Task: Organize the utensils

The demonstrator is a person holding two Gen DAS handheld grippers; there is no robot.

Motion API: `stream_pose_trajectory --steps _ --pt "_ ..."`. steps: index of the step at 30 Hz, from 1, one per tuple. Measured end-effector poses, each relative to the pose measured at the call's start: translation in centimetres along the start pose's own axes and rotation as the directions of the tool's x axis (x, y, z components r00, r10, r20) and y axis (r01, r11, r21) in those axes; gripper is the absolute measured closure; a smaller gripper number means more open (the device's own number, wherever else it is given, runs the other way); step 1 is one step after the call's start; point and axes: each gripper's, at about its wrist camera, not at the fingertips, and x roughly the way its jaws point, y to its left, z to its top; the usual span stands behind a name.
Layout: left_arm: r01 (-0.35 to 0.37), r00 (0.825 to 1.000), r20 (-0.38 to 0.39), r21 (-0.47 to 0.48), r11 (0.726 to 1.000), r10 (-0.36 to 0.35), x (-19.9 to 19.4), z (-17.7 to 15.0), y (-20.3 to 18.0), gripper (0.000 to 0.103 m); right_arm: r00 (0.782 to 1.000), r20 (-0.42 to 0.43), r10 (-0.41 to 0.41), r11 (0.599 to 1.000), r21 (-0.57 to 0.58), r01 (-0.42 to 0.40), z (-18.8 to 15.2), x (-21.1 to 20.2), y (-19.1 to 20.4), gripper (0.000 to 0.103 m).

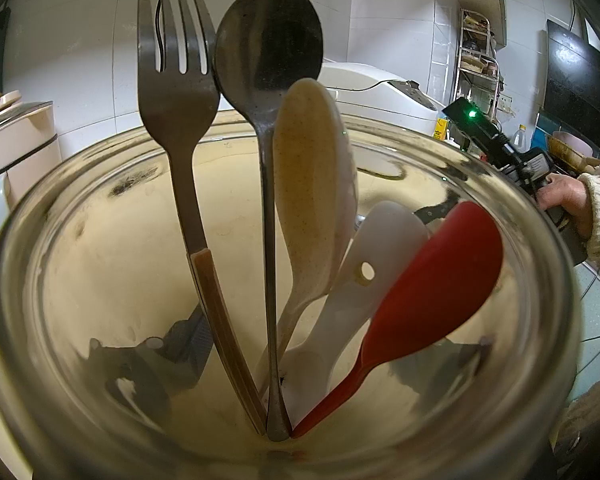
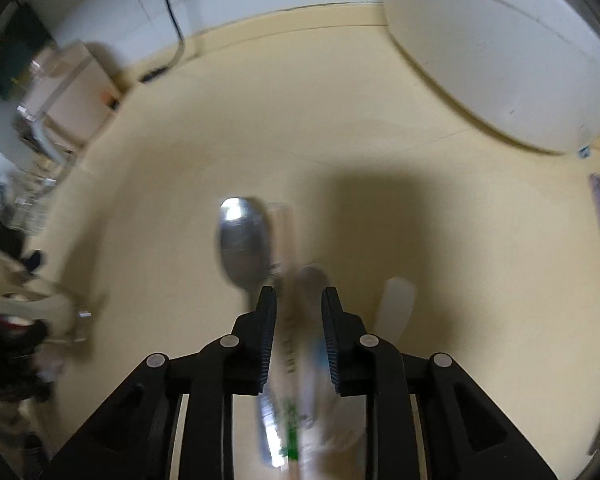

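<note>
In the left wrist view a clear glass jar [image 1: 60, 240] fills the frame, held close to the camera. It holds a metal fork [image 1: 176, 92], a metal spoon [image 1: 268, 40], a beige spoon [image 1: 308, 184], a white spoon [image 1: 376, 256] and a red spoon [image 1: 432, 280]. The left gripper's fingers show only dimly through the glass, one each side of the jar. My right gripper [image 2: 299, 300] is open over the beige counter [image 2: 380, 140], above a metal spoon [image 2: 242, 240], wrapped chopsticks [image 2: 290, 360] and a white utensil [image 2: 396, 304]. The right view is motion-blurred.
A white rice cooker [image 2: 480, 48] stands at the back right of the counter. A beige appliance [image 1: 16, 144] stands at the left by the tiled wall. The person's right hand and gripper body [image 1: 500, 140] show at the right in the left wrist view.
</note>
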Motion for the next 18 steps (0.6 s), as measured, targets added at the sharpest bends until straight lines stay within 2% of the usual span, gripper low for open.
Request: stream_pose_trajectory --steps 4,10,15,18 --pt "0.000 1.000 0.000 0.000 1.000 0.000 0.0 0.0 0.0 0.019 0.997 -0.033 -0.070 0.996 -0.051 0.068 0.3 0.8 0.3 0.080" --pt "0.000 1.000 0.000 0.000 1.000 0.000 0.0 0.0 0.0 0.019 0.997 -0.042 -0.066 0.994 -0.092 0.062 0.5 1.5 0.6 0.079" --pt "-0.002 1.000 0.001 -0.004 1.000 0.002 -0.1 -0.1 0.0 0.019 0.997 -0.024 -0.068 0.984 -0.169 0.063 0.1 1.5 1.3 0.080" --pt "-0.001 1.000 0.001 -0.003 1.000 0.001 -0.1 -0.1 0.0 0.019 0.999 -0.014 -0.050 0.987 -0.151 0.047 -0.2 1.3 0.8 0.080"
